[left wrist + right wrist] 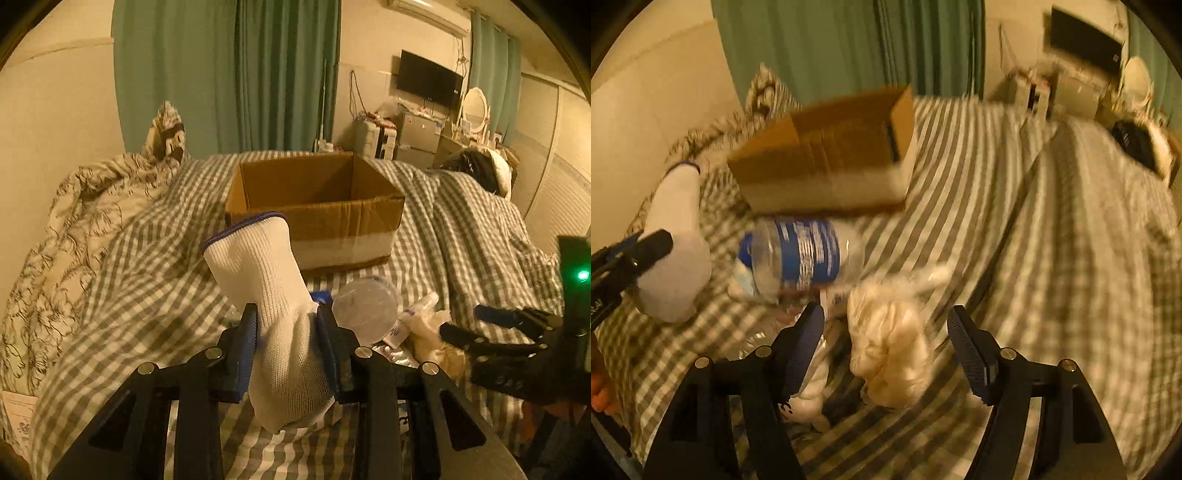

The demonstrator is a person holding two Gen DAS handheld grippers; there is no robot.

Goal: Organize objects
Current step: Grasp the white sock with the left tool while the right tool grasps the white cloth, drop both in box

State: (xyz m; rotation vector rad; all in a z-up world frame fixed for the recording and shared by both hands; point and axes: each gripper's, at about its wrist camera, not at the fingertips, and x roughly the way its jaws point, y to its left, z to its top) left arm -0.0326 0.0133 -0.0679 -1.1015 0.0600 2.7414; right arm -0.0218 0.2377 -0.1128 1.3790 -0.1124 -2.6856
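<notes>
My left gripper (286, 325) is shut on a white knit glove (273, 295) with a blue cuff and holds it above the bed; the glove also shows at the left of the right wrist view (674, 243). An open cardboard box (314, 206) stands on the bed beyond it, and it also shows in the right wrist view (827, 155). My right gripper (886, 325) is open over a cream fluffy bundle (890, 347). A clear plastic bottle (801, 254) with a blue label lies in front of the box, beside a small white tube (406, 321).
The bed has a grey-and-white checked cover (461, 229) and a floral quilt (74, 221) on the left. Green curtains (229, 74), a wall TV (428, 77) and a cluttered dresser (417, 129) stand behind. A dark bag (476, 173) lies at the bed's far right.
</notes>
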